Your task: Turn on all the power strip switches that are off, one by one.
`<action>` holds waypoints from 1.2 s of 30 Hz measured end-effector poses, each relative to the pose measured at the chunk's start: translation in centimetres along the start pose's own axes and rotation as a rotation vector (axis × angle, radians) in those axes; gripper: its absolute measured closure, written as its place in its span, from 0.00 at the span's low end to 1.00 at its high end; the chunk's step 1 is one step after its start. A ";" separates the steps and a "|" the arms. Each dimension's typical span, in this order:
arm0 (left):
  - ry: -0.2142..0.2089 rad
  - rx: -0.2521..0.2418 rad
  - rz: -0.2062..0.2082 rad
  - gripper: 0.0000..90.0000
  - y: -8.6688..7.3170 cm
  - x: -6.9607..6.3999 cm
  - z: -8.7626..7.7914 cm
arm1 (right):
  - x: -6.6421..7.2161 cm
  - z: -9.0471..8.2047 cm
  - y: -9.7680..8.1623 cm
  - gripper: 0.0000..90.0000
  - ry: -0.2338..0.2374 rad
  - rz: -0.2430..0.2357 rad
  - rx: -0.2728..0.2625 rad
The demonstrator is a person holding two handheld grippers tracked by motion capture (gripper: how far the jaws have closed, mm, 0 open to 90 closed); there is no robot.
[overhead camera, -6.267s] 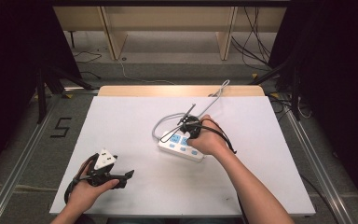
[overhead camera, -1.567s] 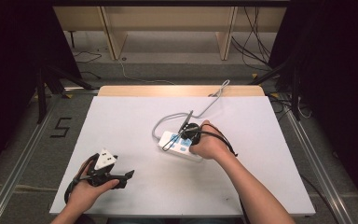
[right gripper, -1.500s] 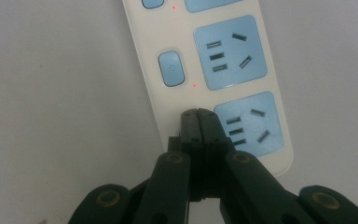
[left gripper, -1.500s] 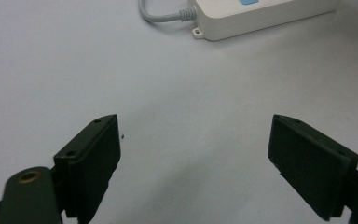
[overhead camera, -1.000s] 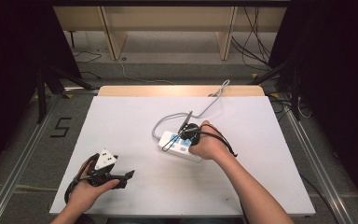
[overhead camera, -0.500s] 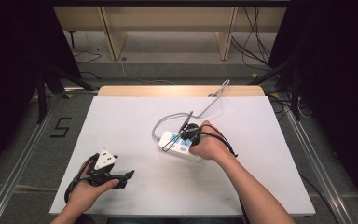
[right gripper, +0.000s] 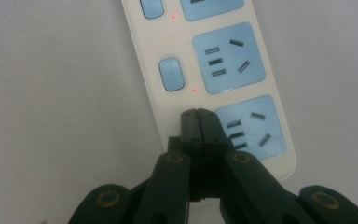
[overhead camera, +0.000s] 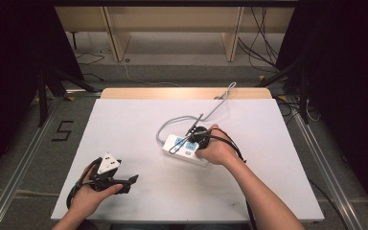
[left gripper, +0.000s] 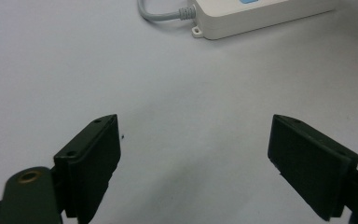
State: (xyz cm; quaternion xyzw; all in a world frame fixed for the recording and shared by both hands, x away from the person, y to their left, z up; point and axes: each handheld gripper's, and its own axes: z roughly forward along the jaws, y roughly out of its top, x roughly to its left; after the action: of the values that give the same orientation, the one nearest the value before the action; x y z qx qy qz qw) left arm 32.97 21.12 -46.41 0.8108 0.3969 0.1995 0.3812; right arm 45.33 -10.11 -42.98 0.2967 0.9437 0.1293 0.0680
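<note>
The nearest switch on the white power strip (right gripper: 200, 74) is hidden beneath the right gripper (right gripper: 198, 114), whose jaws are pressed together, tips on the strip. No legible brand is seen; red indicator dots (right gripper: 194, 90) are lit. The left gripper (left gripper: 193, 154), jaws apart and empty, is held over the white table (overhead camera: 124, 124). A floor mark "5" (overhead camera: 62, 130) is read.

A white rectangular table (overhead camera: 124, 124) with a pale wooden far edge carries a white plastic power strip (overhead camera: 182, 148) with blue sockets, its grey cable (overhead camera: 214, 106) trailing away.
</note>
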 end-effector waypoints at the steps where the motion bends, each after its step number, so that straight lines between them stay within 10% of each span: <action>1: 0.001 0.000 0.000 0.19 0.0 0.0 0.0 | 0.0 0.0 0.0 1.00 0.000 0.001 -0.001; 36: 0.007 0.001 0.000 0.19 0.0 0.1 0.0 | -1.4 -2.6 -2.0 0.99 -0.012 0.090 -0.120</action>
State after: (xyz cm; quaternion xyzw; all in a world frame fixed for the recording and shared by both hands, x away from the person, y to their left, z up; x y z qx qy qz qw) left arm 33.03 21.20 -46.38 0.8102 0.3984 0.2021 0.3795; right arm 44.88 -13.00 -40.96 0.3348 0.9197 0.1867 0.0853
